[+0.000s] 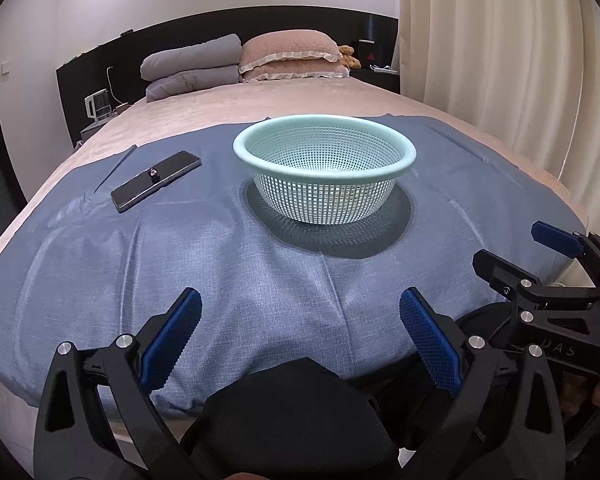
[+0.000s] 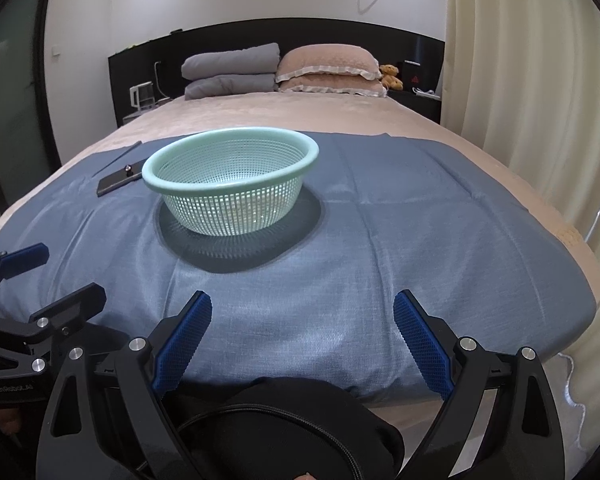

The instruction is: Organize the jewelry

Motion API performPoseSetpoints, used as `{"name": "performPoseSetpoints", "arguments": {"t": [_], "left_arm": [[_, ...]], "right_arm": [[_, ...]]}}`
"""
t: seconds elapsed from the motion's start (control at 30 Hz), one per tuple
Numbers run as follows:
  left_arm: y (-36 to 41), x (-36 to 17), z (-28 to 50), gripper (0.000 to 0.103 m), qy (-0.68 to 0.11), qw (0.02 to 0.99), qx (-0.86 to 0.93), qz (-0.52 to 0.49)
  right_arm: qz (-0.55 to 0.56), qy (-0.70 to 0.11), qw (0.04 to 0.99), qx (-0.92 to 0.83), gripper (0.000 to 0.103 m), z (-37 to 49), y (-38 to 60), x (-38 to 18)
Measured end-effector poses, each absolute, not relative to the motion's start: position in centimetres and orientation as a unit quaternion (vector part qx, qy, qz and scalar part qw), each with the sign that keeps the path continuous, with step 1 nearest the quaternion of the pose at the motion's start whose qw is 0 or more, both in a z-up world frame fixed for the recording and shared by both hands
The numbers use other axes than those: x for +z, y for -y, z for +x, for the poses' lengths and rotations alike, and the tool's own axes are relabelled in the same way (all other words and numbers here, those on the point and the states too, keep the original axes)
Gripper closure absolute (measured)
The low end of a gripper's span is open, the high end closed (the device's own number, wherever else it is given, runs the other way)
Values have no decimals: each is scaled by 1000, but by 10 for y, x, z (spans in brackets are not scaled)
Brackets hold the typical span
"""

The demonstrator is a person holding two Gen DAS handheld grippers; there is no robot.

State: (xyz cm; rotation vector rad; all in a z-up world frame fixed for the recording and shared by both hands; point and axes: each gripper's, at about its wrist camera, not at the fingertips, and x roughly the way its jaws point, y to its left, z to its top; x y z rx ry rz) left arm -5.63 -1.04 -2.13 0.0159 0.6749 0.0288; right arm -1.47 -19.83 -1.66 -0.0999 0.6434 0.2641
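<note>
A pale green mesh basket (image 1: 324, 168) stands on a blue cloth (image 1: 260, 272) spread over the bed; it also shows in the right wrist view (image 2: 230, 180). To its left lies a dark flat phone-like slab (image 1: 156, 186) with a small ring or bead (image 1: 153, 173) on top, also seen in the right wrist view (image 2: 127, 167). My left gripper (image 1: 300, 300) is open and empty above the cloth's near edge. My right gripper (image 2: 302, 304) is open and empty beside it, and shows in the left wrist view (image 1: 520, 248).
Grey folded quilts (image 1: 192, 66), pink pillows (image 1: 292, 56) and a teddy bear (image 1: 350, 56) lie at the headboard. A cream curtain (image 1: 500, 60) hangs on the right. A nightstand with a kettle (image 1: 98, 104) stands at the left.
</note>
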Motion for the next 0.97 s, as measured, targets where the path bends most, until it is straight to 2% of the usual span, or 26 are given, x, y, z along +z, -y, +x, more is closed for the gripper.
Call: {"name": "performPoseSetpoints", "arguments": {"t": [0.97], "left_arm": [[11,-23,-56,6,-336,942,16,5]], "right_arm": [[-46,-322,936,137,15,-13,198,-20]]}}
